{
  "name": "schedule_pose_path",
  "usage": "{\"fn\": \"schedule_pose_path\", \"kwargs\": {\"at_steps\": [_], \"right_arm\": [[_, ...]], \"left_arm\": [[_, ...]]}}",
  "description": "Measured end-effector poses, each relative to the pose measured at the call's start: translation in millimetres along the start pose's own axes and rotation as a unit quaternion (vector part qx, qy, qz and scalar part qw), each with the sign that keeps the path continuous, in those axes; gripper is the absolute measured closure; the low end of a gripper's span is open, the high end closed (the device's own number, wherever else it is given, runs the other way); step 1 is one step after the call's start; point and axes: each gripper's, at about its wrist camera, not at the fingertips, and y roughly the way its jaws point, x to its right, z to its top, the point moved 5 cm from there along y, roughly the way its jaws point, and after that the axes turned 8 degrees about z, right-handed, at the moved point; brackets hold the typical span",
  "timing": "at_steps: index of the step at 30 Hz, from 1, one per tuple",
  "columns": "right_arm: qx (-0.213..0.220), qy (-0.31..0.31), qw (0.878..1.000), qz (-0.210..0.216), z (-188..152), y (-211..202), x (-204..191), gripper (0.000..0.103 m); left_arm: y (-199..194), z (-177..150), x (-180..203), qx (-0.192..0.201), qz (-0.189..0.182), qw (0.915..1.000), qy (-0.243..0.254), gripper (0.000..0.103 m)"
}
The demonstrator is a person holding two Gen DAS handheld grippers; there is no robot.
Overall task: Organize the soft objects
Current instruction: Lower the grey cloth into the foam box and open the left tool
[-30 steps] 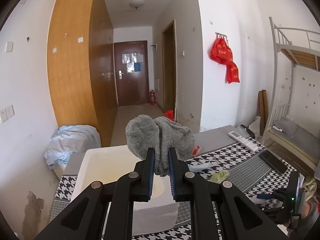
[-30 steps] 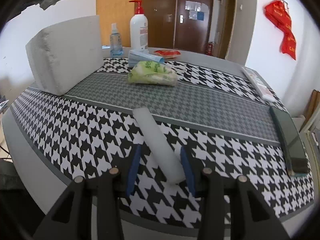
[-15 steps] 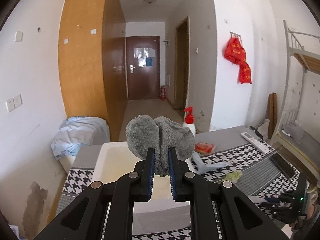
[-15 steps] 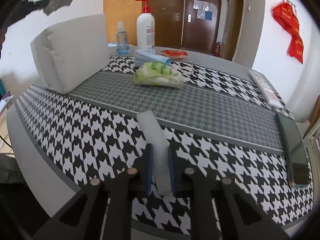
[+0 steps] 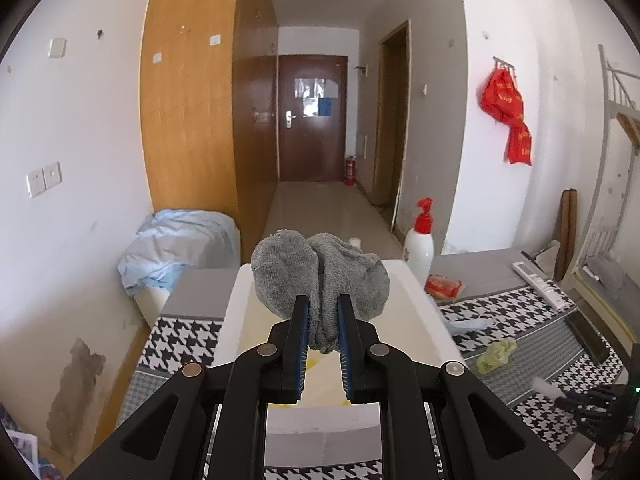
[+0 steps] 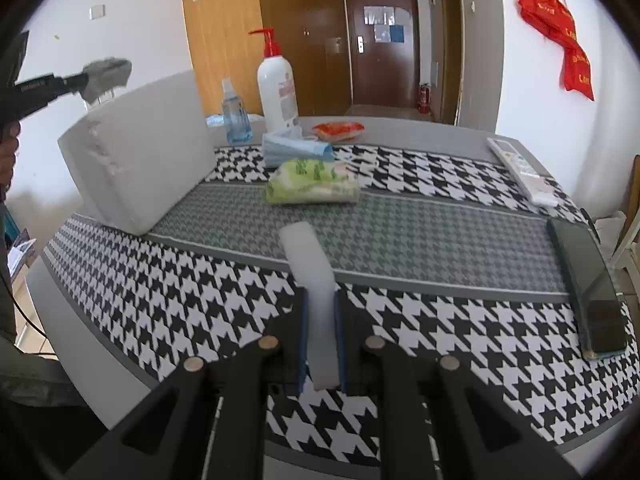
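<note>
Holding a grey towel clenched in our left gripper above the white foam box, our right gripper grasps a white foam strip over the worktop's near edge.

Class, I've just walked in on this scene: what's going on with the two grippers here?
A person is sorting soft items with two handheld grippers. The left gripper is shut on a grey sock, held above the open white foam box. The right gripper is shut on a white foam stick over the houndstooth tablecloth. Nothing has been dropped into the box yet.
</note>
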Motion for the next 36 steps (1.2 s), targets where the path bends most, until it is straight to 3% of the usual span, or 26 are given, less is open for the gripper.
{"fn": "schedule_pose_path", "kwargs": {"at_steps": [12, 15, 18, 23, 26, 31, 36], "right_arm": [[0.034, 0.019, 0.999, -0.004, 20, -20, -11, 0.088], [0.045, 0.035, 0.998, -0.006, 28, -24, -11, 0.088], [0.059, 0.04, 0.997, -0.006, 37, -30, -14, 0.088], [0.085, 0.032, 0.996, 0.002, 54, -38, -31, 0.088], [0.098, 0.022, 0.995, 0.005, 65, -42, -41, 0.088], [0.115, 0.014, 0.993, 0.017, 84, -44, -53, 0.088], [0.124, 0.003, 0.992, 0.026, 99, -43, -65, 0.088]], "left_arm": [[22, -9, -4, -0.027, -0.003, 0.9996, 0.005, 0.088], [27, -12, -6, -0.035, -0.009, 0.9993, 0.004, 0.084], [30, -13, -8, -0.04, -0.01, 0.9992, 0.005, 0.071], [26, -14, -11, -0.03, -0.014, 0.9994, 0.0, 0.031], [21, -13, -13, -0.016, -0.011, 0.9998, -0.002, 0.015], [11, -13, -17, 0.0, -0.019, 0.9998, -0.009, 0.006], [-1, -13, -22, 0.02, -0.003, 0.9998, -0.007, 0.001]]}}
